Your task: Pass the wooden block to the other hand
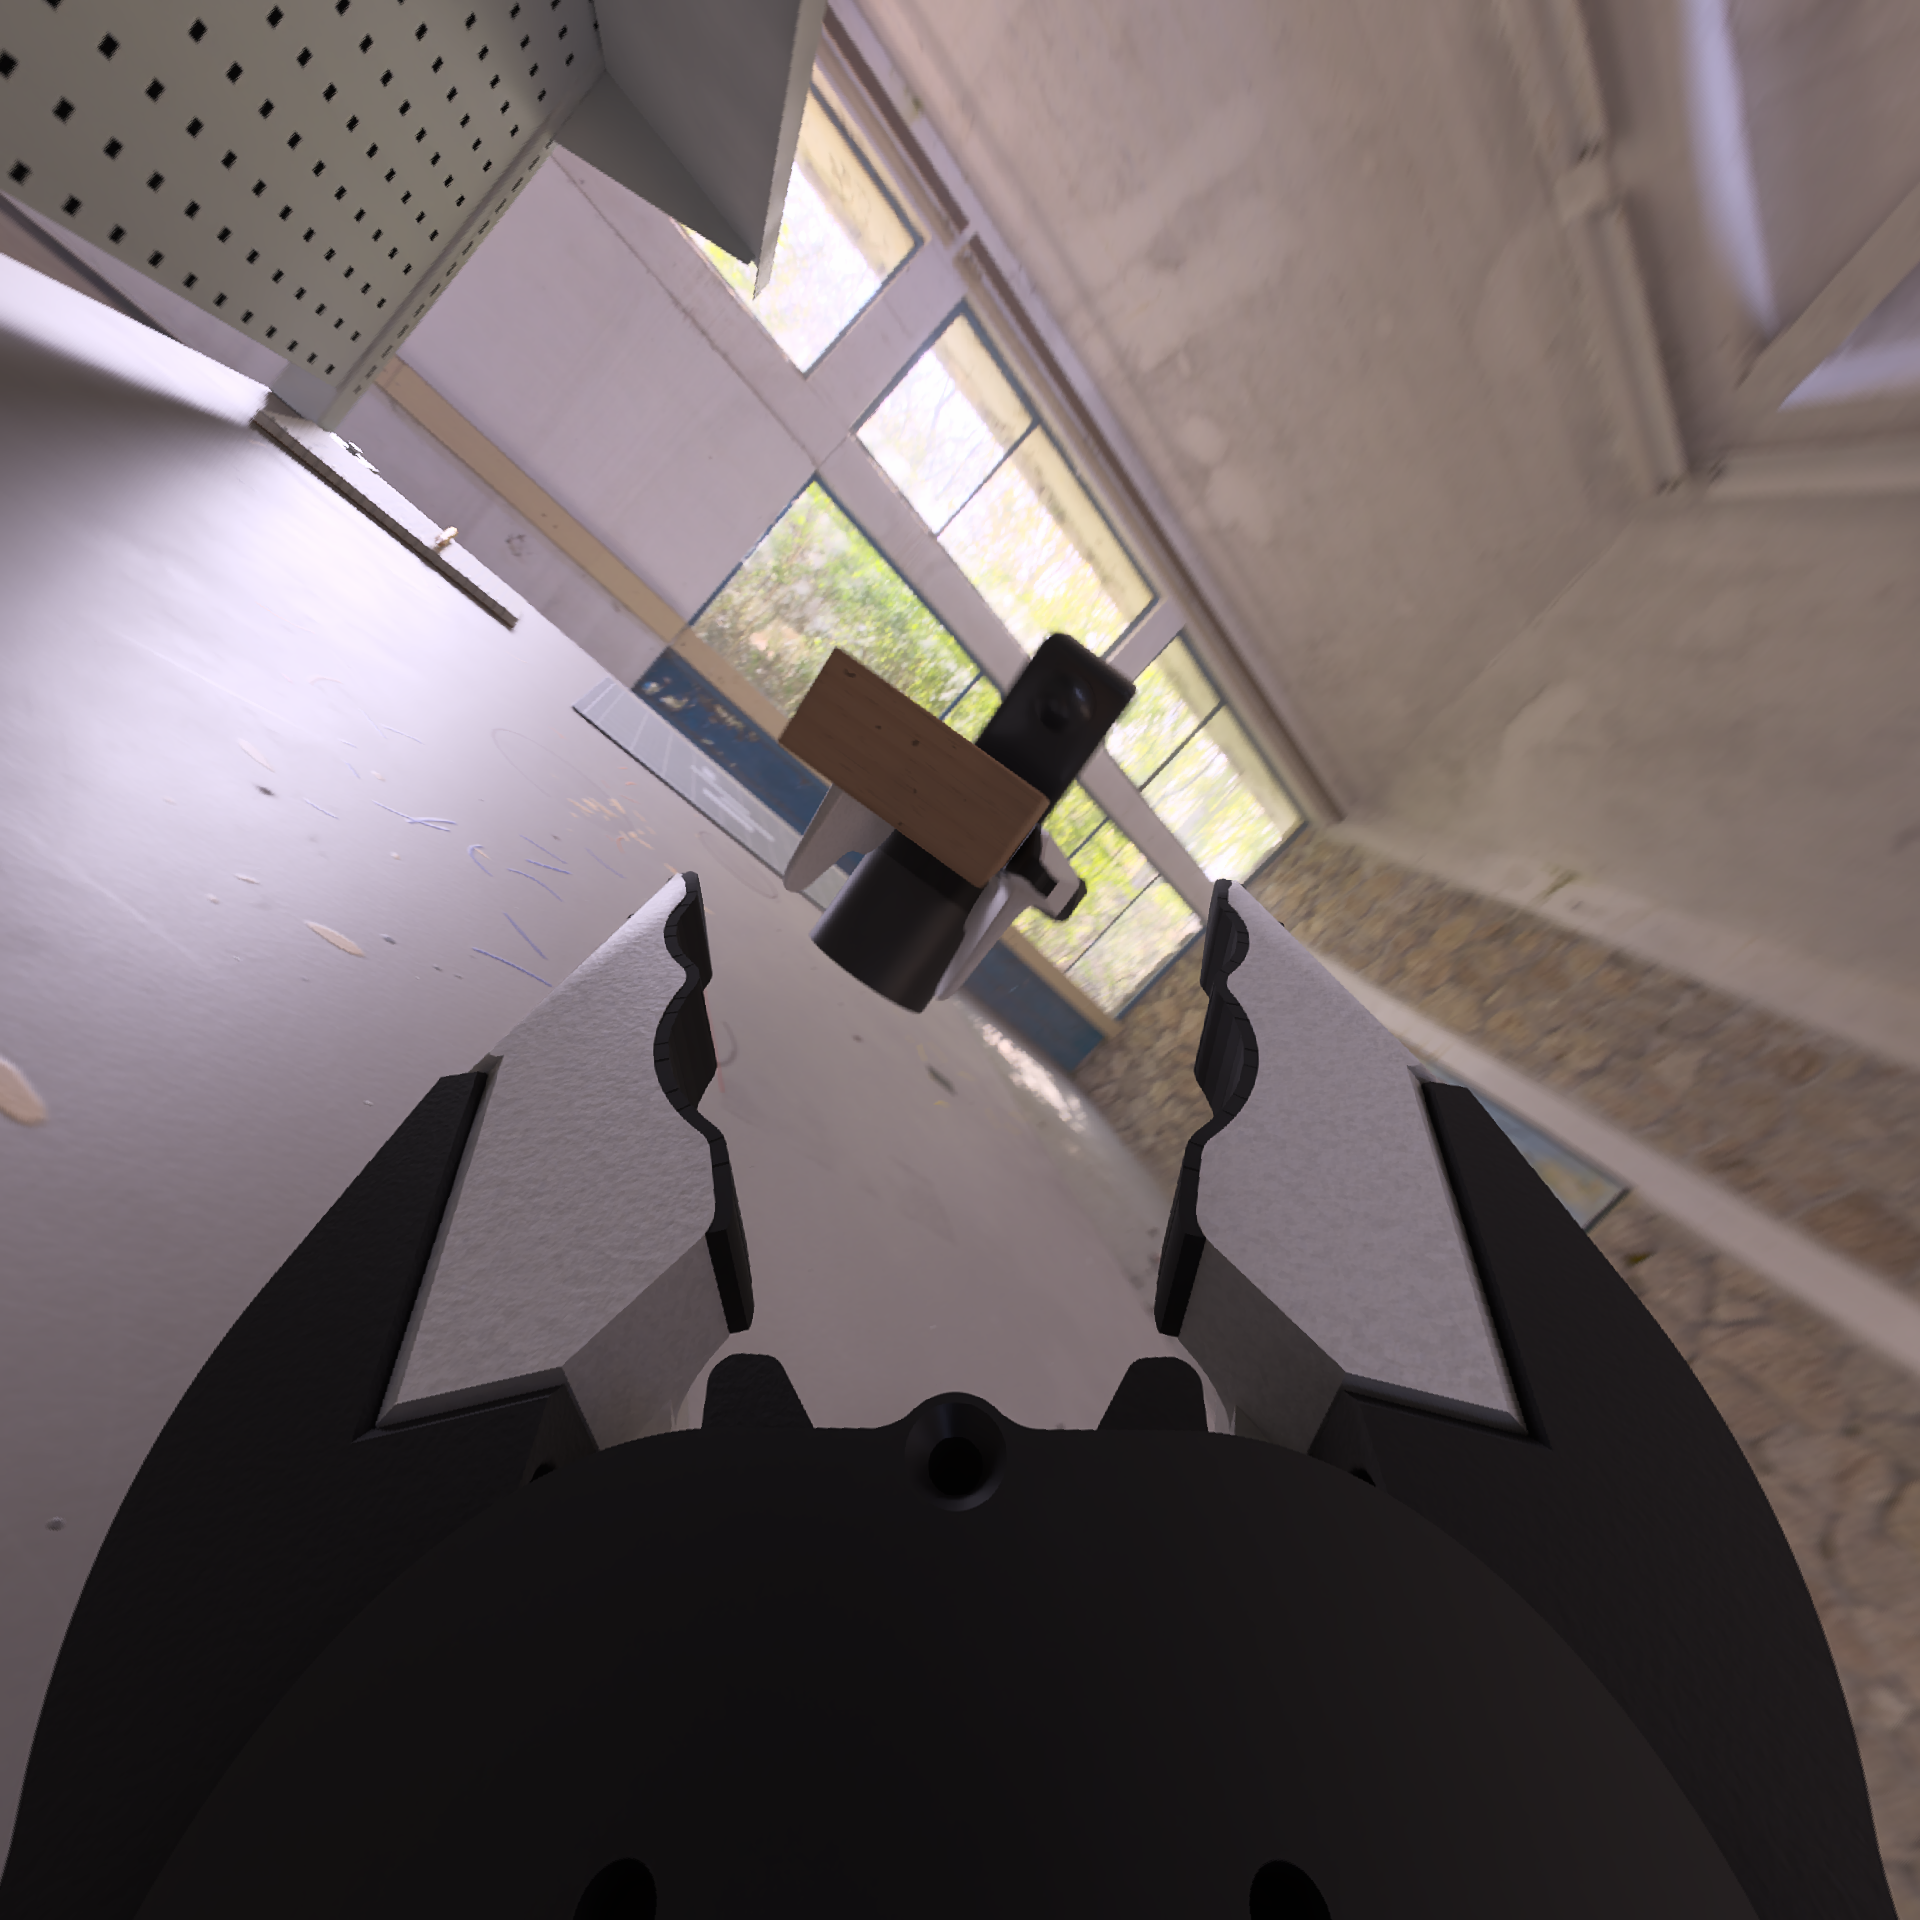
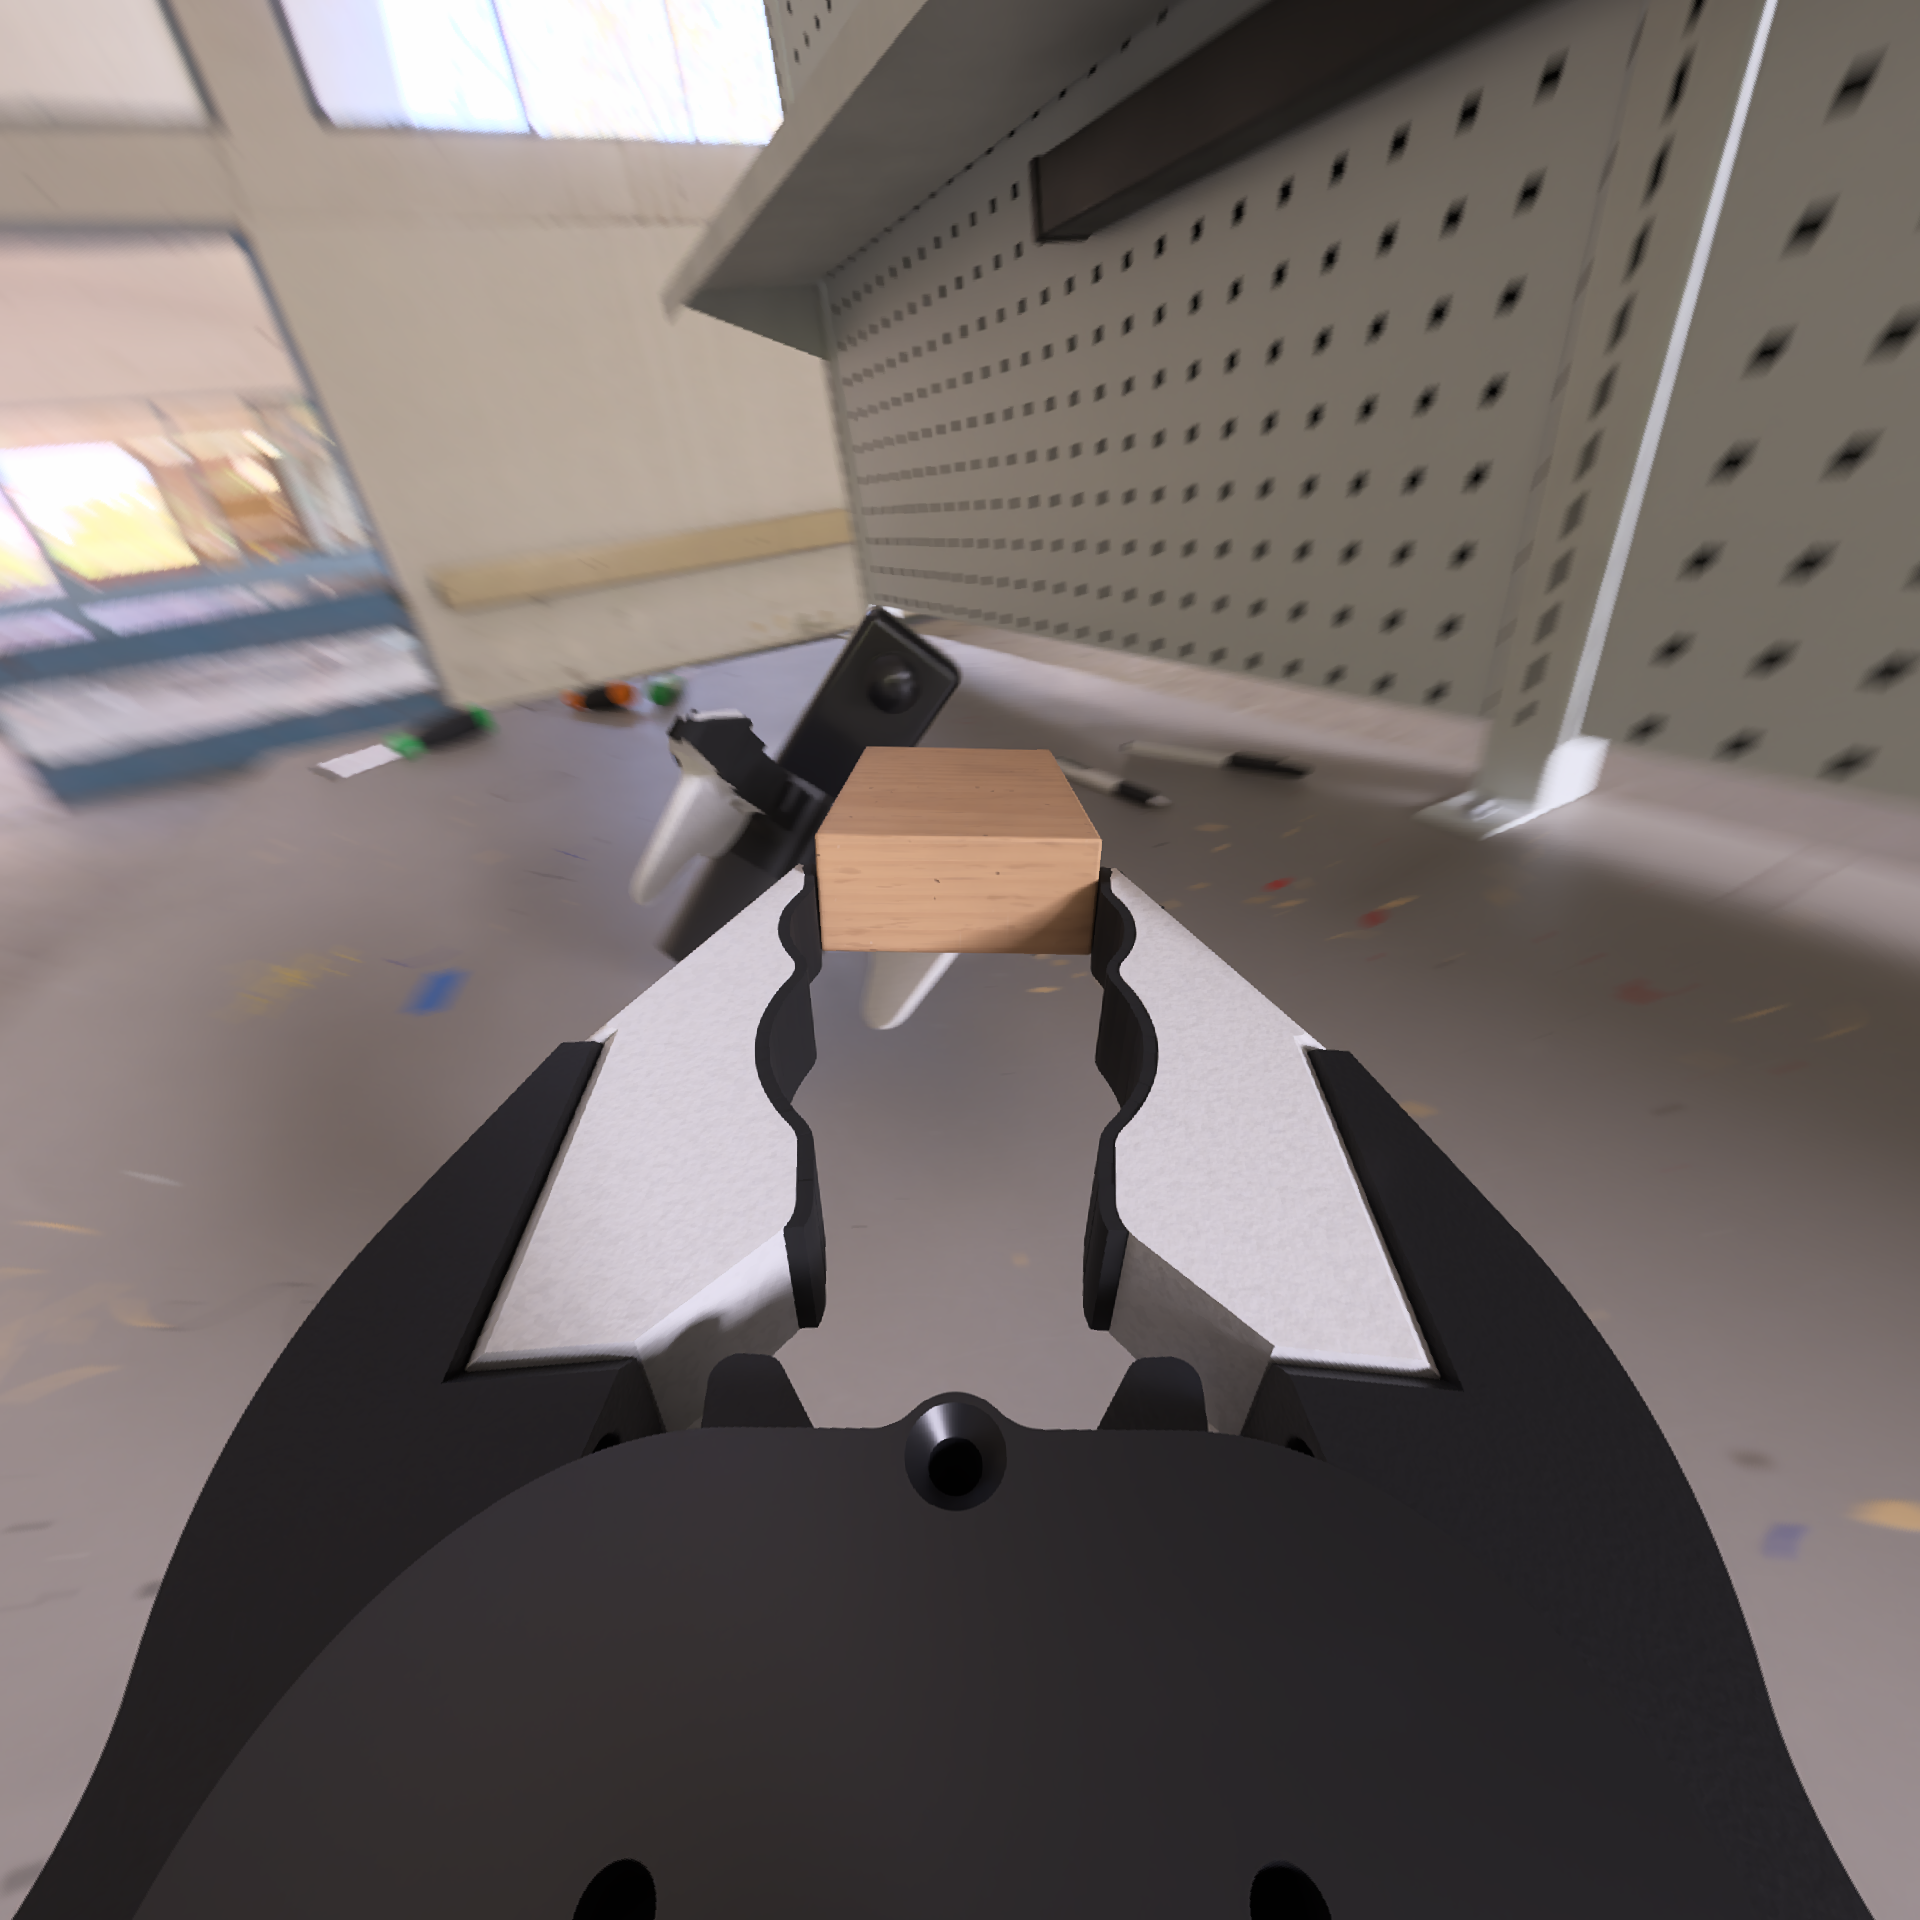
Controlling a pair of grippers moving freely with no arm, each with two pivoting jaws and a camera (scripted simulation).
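Wooden block (image 2: 956,868) lies crosswise between right gripper (image 2: 956,914) jaws.

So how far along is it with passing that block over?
About halfway. Done: the right claw has the wooden block pinched at its tips, off the table. In hand: the left claw faces it, open. Left: closing on the block, then the right letting go.
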